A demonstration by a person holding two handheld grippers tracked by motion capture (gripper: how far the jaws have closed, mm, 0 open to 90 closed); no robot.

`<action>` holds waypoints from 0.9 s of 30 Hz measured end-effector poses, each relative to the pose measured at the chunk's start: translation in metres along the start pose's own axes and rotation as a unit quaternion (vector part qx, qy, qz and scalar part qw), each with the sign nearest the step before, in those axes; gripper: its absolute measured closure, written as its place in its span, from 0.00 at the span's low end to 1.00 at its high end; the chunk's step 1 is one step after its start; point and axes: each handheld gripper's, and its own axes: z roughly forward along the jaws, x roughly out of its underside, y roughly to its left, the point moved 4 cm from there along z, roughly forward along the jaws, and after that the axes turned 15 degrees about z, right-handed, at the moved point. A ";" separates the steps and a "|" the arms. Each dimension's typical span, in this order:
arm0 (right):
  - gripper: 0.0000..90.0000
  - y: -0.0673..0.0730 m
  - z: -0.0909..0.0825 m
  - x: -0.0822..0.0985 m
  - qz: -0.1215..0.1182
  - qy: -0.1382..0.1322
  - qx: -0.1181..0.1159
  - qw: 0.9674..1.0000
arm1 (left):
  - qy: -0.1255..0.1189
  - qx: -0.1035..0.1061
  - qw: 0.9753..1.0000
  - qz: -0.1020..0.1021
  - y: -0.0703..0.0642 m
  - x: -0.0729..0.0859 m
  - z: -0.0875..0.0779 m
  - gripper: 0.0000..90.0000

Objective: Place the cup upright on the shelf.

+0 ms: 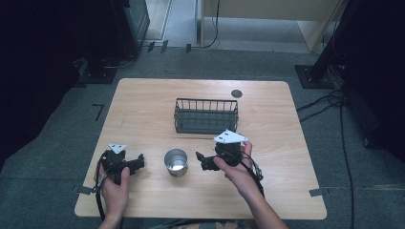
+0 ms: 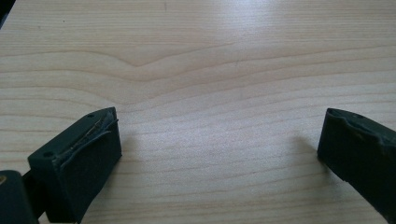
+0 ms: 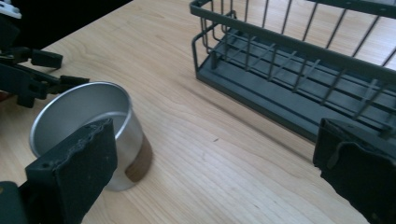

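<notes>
The metal cup stands upright on the tabletop, near the front edge and between the two hands. It lies just to the left of the right tongs, whose jaws stand wide apart with nothing between them. The left tongs, also spread and empty, sit a little farther off on the cup's left. The wire basket waits farther back, empty.

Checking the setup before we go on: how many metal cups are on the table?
1. The metal cup stands upright near the front middle of the table, between the two hands and in front of the wire basket. The basket looks empty, so nothing seems hidden.
</notes>
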 end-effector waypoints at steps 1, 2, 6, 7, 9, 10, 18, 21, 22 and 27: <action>0.00 0.002 0.001 0.000 0.000 0.001 -0.002 1.000 | 0.000 0.000 1.000 0.000 0.000 0.000 0.000 0.00; 0.00 0.004 0.002 0.000 -0.001 0.001 -0.004 1.000 | 0.000 0.000 1.000 0.000 0.000 0.000 0.000 0.00; 0.00 0.013 0.006 0.001 -0.006 0.006 -0.014 1.000 | 0.000 0.000 1.000 0.000 0.000 0.000 0.000 0.00; 0.00 0.015 0.008 0.001 -0.006 0.007 -0.017 1.000 | 0.000 0.000 1.000 0.000 0.000 0.000 0.000 0.00; 0.00 0.019 0.011 0.003 -0.007 0.011 -0.021 1.000 | 0.000 0.000 1.000 0.000 0.000 0.000 0.000 0.00; 0.00 0.020 0.012 0.003 -0.009 0.012 -0.023 1.000 | 0.000 0.000 1.000 0.000 0.000 0.000 0.000 0.00; 0.00 0.034 0.022 0.008 -0.011 0.022 -0.040 0.999 | 0.000 0.000 1.000 0.000 0.000 0.000 0.000 0.00; 0.00 0.040 0.026 0.010 -0.014 0.027 -0.048 0.998 | 0.000 0.000 1.000 0.000 0.000 0.000 0.000 0.00; 0.00 0.042 0.028 0.011 -0.013 0.029 -0.051 0.998 | 0.000 0.000 1.000 0.000 0.000 0.000 0.000 0.00; 0.00 0.051 0.035 0.016 -0.014 0.034 -0.062 0.997 | 0.000 0.001 1.000 0.002 0.000 0.000 0.000 0.00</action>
